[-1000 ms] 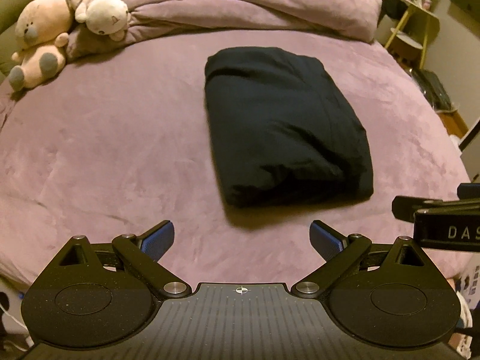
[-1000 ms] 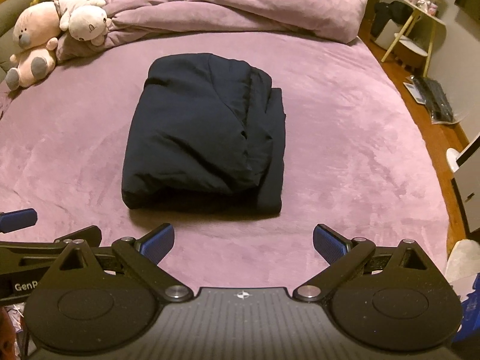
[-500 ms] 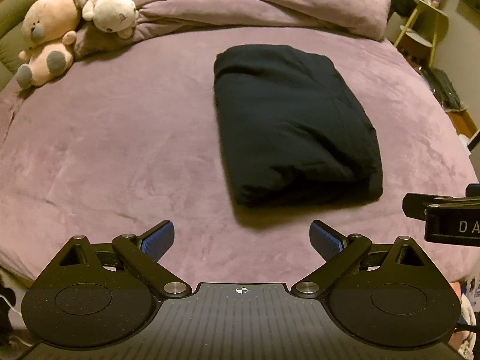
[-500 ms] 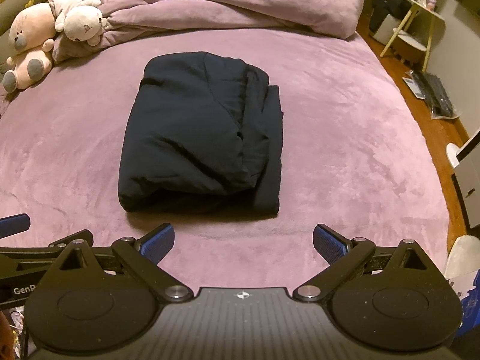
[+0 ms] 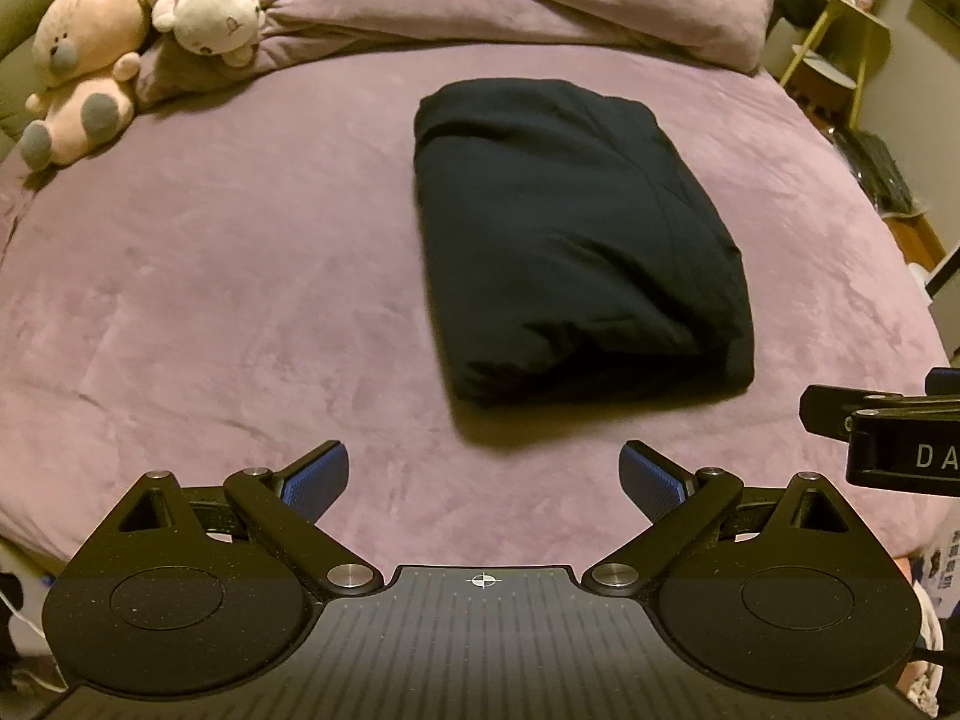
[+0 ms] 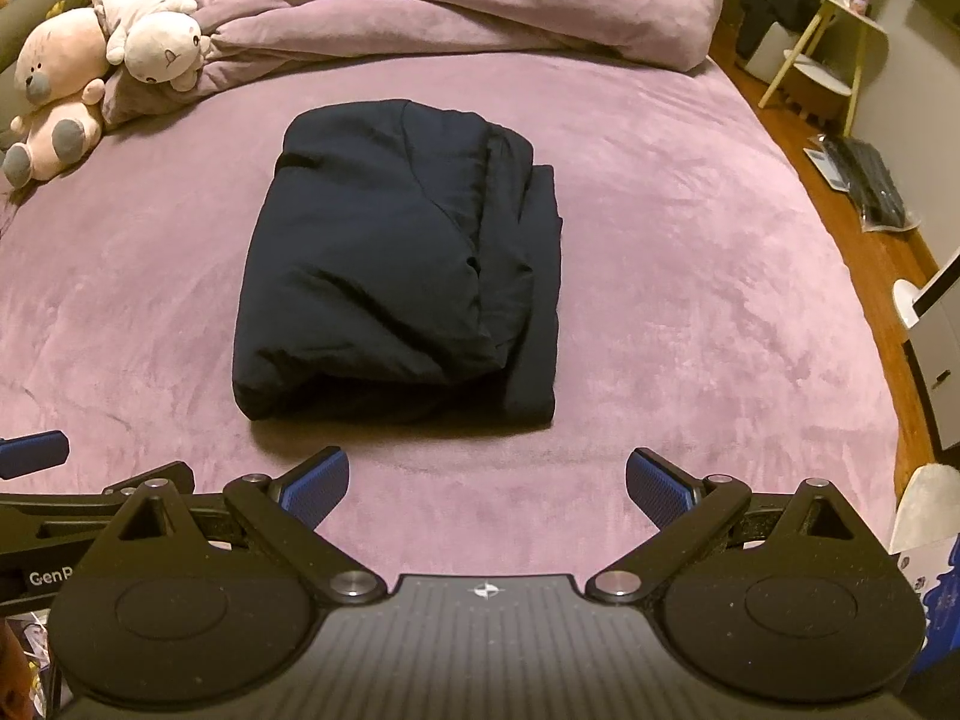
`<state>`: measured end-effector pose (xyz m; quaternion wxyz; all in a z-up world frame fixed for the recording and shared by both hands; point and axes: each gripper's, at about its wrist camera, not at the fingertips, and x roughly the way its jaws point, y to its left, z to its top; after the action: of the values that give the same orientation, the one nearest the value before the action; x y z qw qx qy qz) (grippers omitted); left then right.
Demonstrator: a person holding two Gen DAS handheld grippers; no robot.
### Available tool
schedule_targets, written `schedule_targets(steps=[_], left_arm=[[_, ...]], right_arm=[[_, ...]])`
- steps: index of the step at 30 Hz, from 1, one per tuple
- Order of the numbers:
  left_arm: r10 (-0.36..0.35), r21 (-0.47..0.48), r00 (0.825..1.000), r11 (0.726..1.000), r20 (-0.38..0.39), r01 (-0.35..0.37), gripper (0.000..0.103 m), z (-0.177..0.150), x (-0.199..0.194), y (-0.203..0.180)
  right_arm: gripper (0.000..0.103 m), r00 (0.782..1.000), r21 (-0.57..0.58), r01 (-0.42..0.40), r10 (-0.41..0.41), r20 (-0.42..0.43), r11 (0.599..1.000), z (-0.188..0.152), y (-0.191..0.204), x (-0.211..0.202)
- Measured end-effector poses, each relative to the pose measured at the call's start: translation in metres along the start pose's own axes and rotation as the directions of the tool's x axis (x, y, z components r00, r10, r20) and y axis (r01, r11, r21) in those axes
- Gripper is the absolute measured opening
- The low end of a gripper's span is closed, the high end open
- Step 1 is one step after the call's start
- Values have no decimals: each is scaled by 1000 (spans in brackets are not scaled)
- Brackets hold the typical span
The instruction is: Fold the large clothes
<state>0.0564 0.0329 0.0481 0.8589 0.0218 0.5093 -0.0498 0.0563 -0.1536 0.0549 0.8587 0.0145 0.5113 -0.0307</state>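
A dark navy garment lies folded into a thick rectangle in the middle of the purple bed. It also shows in the right wrist view. My left gripper is open and empty, just short of the garment's near edge. My right gripper is open and empty, also near the front of the bed, a little back from the garment. The right gripper's side shows at the right edge of the left wrist view.
A bunched purple duvet lies along the head of the bed. Two plush toys sit at the far left corner. A yellow-legged side table and a wooden floor lie to the right.
Both grippers stay open. The left view has shifted so the garment sits more central; the right gripper has edged slightly closer to the bed.
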Motion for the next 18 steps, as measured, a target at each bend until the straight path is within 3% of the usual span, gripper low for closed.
schedule_targets(steps=[18], left_arm=[[1,4,1000,1000,5,-1,100,-4,-2,-2]], right_arm=[[99,1000,2,-3,3,8,1000,-3,-1,-2]])
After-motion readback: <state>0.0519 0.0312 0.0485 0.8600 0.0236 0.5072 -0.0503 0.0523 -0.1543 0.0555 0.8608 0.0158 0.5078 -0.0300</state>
